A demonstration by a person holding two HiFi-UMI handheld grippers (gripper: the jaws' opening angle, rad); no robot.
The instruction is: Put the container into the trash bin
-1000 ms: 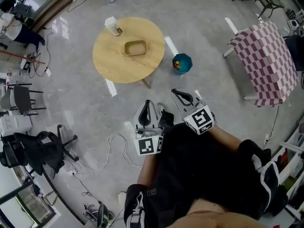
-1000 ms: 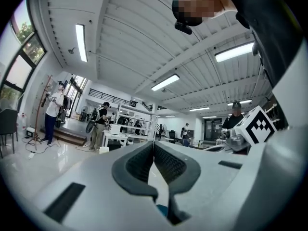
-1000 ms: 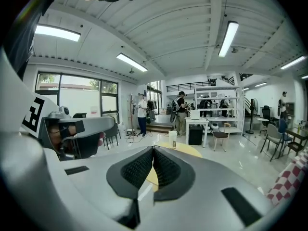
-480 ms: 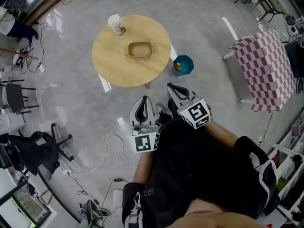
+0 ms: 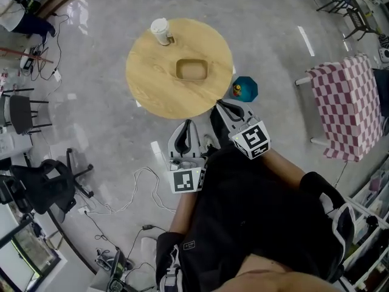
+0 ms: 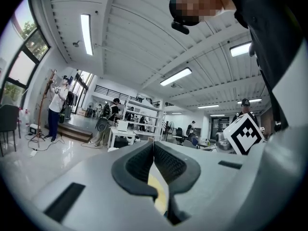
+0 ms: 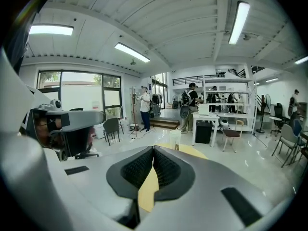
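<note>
Both sets of fingers are pressed together, nothing in them. Left gripper (image 5: 186, 124) and right gripper (image 5: 220, 104) sit at the near edge of the round table (image 5: 149, 84). The container (image 5: 192, 70) is mid-table, open side up, with its long axis running left-right in the head view. The teal trash bin (image 5: 245, 89) is on the floor just right of the table.

1 round table (image 5: 155, 81), 1 container (image 5: 192, 70), 1 paper cup (image 5: 160, 31), 1 trash bin (image 5: 245, 89), 1 checkered cloth (image 5: 347, 105)

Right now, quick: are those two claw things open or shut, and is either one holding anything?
Left gripper: closed, holding nothing.
Right gripper: closed, holding nothing.
</note>
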